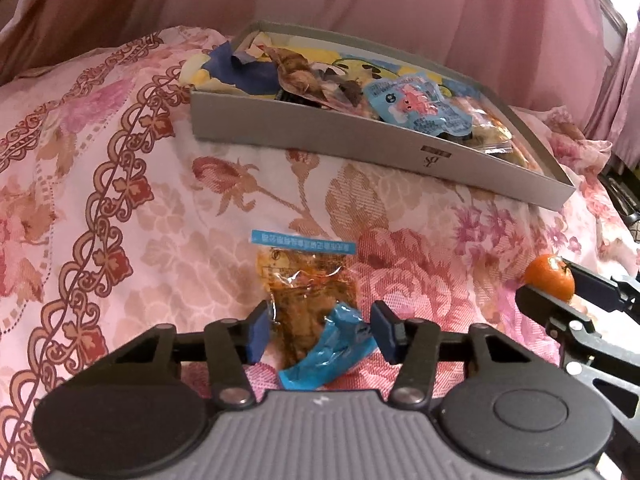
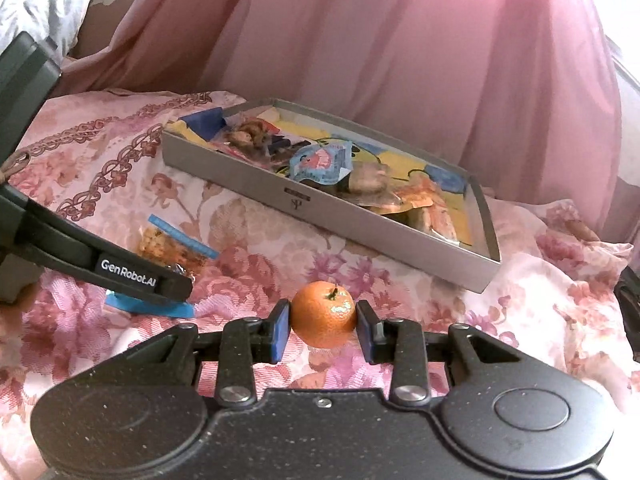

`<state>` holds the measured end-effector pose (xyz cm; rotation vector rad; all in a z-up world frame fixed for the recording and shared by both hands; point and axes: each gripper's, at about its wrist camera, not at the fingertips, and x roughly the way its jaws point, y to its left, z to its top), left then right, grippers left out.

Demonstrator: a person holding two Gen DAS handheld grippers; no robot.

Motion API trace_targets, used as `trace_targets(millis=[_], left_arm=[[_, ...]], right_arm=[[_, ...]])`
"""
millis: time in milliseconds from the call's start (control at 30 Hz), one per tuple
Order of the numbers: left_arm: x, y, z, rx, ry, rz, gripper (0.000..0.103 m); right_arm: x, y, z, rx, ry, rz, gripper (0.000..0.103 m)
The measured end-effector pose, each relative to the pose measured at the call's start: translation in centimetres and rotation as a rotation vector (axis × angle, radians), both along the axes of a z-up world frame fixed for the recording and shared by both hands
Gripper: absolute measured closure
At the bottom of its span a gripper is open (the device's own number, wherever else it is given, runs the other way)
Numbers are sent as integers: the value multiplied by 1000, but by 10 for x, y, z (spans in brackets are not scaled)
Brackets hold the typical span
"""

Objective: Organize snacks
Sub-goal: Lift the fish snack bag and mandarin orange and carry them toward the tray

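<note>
Currently my right hand-held gripper (image 2: 323,327) clamps the orange (image 2: 323,314) above the bed (image 2: 540,280); left hand-held gripper (image 1: 316,334) open around the snack packet (image 1: 306,300), box (image 1: 360,136) beyond.

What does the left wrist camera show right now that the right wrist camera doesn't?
Left wrist only: the left gripper open around the clear snack packet, whose blue end is crumpled between the pads. Right wrist only: both pads of the right gripper against the mandarin, and a white cloth at top left. Both show the grey box of snacks, the floral bedcover, the pink curtain, packet and mandarin.
</note>
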<state>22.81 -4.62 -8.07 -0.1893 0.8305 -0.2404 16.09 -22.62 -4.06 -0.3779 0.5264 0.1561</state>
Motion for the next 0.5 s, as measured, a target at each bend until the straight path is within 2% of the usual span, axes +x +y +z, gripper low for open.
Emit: trace_targets(millis=[200, 400, 500], left_arm=[[-12, -5, 2, 20, -39, 11, 55], [-19, -5, 6, 12, -51, 21, 56], [-26, -17, 10, 92, -96, -12, 57]], right_arm=[[-3, 4, -1, -18, -5, 23, 66], [-3, 0, 2, -4, -13, 13, 66], [-4, -1, 3, -2, -16, 10, 66]])
